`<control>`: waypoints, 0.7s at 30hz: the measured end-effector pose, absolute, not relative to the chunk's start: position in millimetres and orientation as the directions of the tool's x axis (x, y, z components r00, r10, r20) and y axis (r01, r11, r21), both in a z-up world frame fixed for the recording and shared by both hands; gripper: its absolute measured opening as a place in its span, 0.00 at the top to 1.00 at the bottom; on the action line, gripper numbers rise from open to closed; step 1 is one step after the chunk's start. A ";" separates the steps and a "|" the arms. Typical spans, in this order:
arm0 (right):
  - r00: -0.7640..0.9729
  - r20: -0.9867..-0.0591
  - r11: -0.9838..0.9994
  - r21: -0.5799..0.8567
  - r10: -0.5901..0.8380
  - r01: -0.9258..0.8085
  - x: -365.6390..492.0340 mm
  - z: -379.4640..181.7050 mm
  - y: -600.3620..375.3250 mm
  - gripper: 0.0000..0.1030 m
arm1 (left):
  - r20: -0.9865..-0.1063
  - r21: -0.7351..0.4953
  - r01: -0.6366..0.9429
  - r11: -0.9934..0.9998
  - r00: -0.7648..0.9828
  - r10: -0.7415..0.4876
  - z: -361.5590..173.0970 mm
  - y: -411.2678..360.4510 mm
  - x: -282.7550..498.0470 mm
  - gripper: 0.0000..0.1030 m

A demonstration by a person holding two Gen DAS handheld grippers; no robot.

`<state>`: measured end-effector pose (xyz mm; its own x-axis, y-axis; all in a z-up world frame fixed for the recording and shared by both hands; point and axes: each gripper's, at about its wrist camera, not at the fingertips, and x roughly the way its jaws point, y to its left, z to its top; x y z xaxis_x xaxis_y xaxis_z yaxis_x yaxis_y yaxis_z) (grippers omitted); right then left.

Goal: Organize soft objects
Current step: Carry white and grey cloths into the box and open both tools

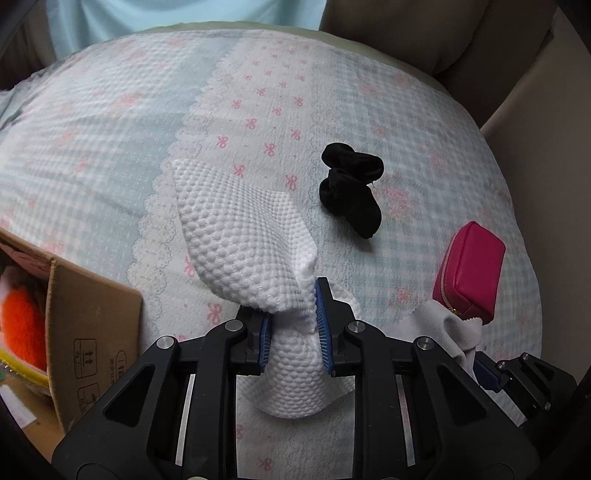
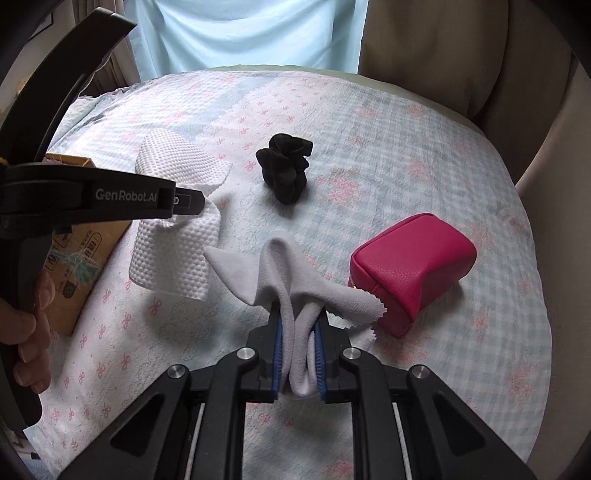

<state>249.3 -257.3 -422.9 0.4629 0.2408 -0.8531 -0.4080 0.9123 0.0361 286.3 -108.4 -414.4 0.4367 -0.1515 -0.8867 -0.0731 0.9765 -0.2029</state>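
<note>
My left gripper (image 1: 293, 317) is shut on a white dimpled towel (image 1: 243, 236), held above the bed; the towel also shows in the right wrist view (image 2: 173, 229), hanging from the left gripper. My right gripper (image 2: 298, 325) is shut on a grey suede-like cloth (image 2: 291, 273), which also shows at the lower right of the left wrist view (image 1: 447, 328). A black sock bundle (image 1: 351, 188) (image 2: 286, 168) lies on the bedspread ahead. A pink zip pouch (image 1: 469, 273) (image 2: 410, 266) lies to the right, beside the grey cloth.
A cardboard box (image 1: 92, 332) (image 2: 79, 258) sits at the left on the bed, holding an orange plush item (image 1: 18, 325). The bedspread (image 2: 406, 155) has pink bows. Beige cushions (image 2: 461, 48) stand behind at the right, and a light blue curtain (image 2: 243, 33) hangs behind.
</note>
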 end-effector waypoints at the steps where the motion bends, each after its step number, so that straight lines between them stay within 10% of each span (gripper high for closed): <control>1: 0.469 -0.850 0.915 0.034 0.238 -0.402 247.1 -416.5 -258.4 0.87 | -0.883 -0.207 -0.071 0.976 0.442 -0.155 -408.7 -108.1 284.2 0.82; 21: 0.568 -0.769 0.925 0.080 0.294 -0.371 191.9 -228.0 -235.0 0.87 | -0.783 -0.268 -0.063 0.961 0.596 -0.179 -222.6 -50.6 194.9 0.82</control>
